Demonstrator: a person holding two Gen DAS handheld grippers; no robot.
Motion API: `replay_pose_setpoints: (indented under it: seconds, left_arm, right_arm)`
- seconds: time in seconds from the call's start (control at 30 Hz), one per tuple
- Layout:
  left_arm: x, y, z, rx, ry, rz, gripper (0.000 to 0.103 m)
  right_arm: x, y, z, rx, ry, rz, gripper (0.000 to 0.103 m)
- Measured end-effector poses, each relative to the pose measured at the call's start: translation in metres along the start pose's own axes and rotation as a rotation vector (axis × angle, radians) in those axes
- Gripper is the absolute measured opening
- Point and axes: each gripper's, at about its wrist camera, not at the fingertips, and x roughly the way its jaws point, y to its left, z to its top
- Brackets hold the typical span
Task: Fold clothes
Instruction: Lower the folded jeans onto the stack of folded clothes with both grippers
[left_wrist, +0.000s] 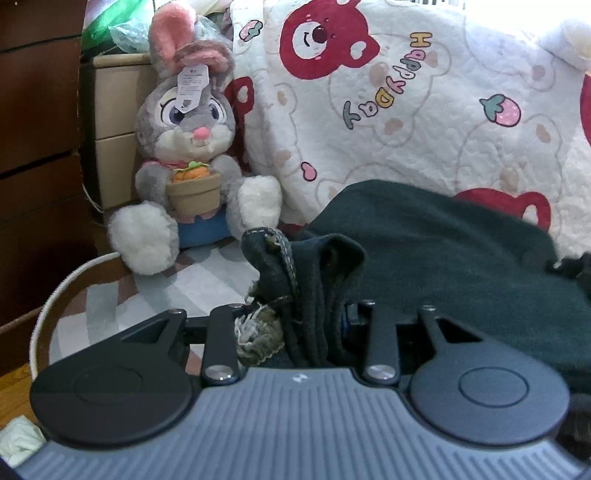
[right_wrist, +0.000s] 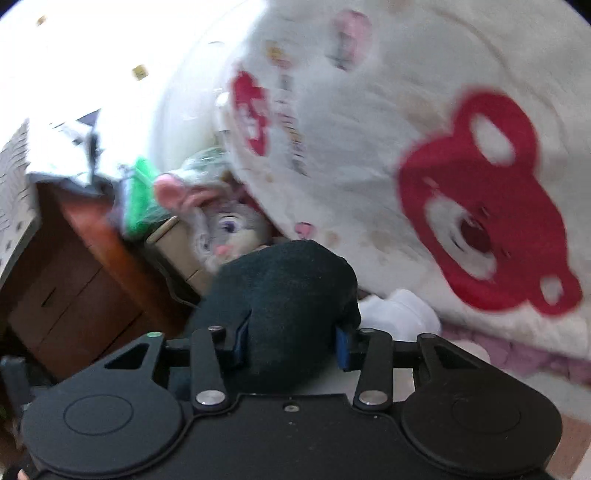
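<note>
1. The task's thing is a dark garment (left_wrist: 461, 258), which hangs bunched between the two tools in front of a white quilt with red bears (left_wrist: 406, 110); a plush rabbit (left_wrist: 188, 147) sits at far left on a checked rug (left_wrist: 207, 273).
2. As for progress, no flat, finished fold shows in either view. The cloth is lifted and gathered, so this looks like the middle of carrying an edge over, though which fold it is cannot be told.
3. The left gripper (left_wrist: 295, 325) is clamped narrowly on a frayed, stitched hem corner, with folds of the dark fabric bunched between its fingers.
4. The right gripper (right_wrist: 291, 339) pinches a thick rounded wad of the same garment; its blue pads (right_wrist: 342, 347) press the cloth from both sides, set wider apart by the bulk. That view is motion-blurred.
5. What seems left is laying the cloth flat and squaring it.
</note>
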Motion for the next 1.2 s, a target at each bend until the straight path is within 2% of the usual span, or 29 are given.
replay_pose_setpoints:
  seconds: [0.07, 0.17, 0.3, 0.37, 0.4, 0.47, 0.53, 0.6, 0.7, 0.77, 0.9, 0.93, 1.0, 1.03, 1.1, 1.2]
  left_arm:
    - [-0.006, -0.010, 0.000, 0.084, -0.058, 0.062, 0.038]
    - [-0.019, -0.031, -0.004, 0.254, -0.147, 0.182, 0.039]
    - [-0.039, -0.034, 0.006, 0.189, -0.173, 0.215, 0.041]
    - [-0.054, -0.037, 0.012, 0.178, -0.271, 0.313, 0.043]
    - [-0.061, -0.035, 0.016, 0.169, -0.295, 0.307, 0.038]
    - [-0.074, -0.030, 0.028, 0.148, -0.323, 0.254, 0.037]
    - [-0.071, -0.027, 0.038, 0.095, -0.195, 0.093, 0.035]
    - [-0.066, -0.033, 0.035, 0.083, -0.084, -0.052, 0.035]
    - [-0.059, -0.050, 0.022, 0.142, 0.047, -0.174, 0.039]
    - [-0.058, -0.058, 0.012, 0.191, 0.056, -0.133, 0.042]
    - [-0.054, -0.049, 0.013, 0.169, 0.057, -0.096, 0.042]
    - [-0.054, -0.046, 0.013, 0.160, 0.059, -0.089, 0.042]
    - [-0.054, -0.041, 0.012, 0.147, 0.063, -0.081, 0.042]
    - [-0.054, -0.041, 0.011, 0.148, 0.065, -0.081, 0.042]
    - [-0.050, -0.045, 0.011, 0.163, 0.067, -0.073, 0.042]
    - [-0.047, -0.053, 0.008, 0.216, 0.053, -0.031, 0.042]
  right_arm:
    - [0.000, -0.014, -0.004, 0.078, -0.005, 0.019, 0.048]
    - [-0.001, -0.011, -0.005, 0.078, 0.007, 0.021, 0.049]
    - [-0.005, -0.002, -0.004, 0.060, 0.008, 0.006, 0.049]
    - [-0.006, -0.003, -0.006, 0.064, 0.004, 0.010, 0.049]
    - [-0.006, -0.003, -0.007, 0.066, 0.002, 0.012, 0.049]
    - [-0.007, -0.004, -0.008, 0.070, -0.003, 0.016, 0.049]
    - [-0.008, -0.004, -0.009, 0.074, -0.007, 0.020, 0.050]
    - [-0.009, -0.005, -0.010, 0.077, -0.009, 0.023, 0.052]
    - [-0.011, -0.001, -0.009, 0.088, -0.005, 0.007, 0.056]
    - [-0.018, 0.003, -0.004, 0.088, 0.000, -0.031, 0.062]
    - [-0.051, 0.023, 0.003, -0.083, -0.100, -0.127, 0.064]
    - [-0.059, 0.027, 0.004, -0.132, -0.125, -0.134, 0.049]
    - [-0.067, 0.036, 0.004, -0.217, -0.133, -0.082, 0.023]
    - [-0.068, 0.040, 0.003, -0.254, -0.129, -0.072, 0.026]
    - [-0.070, 0.049, 0.002, -0.326, -0.121, -0.052, 0.027]
    - [-0.044, 0.050, -0.006, -0.368, -0.062, -0.113, 0.030]
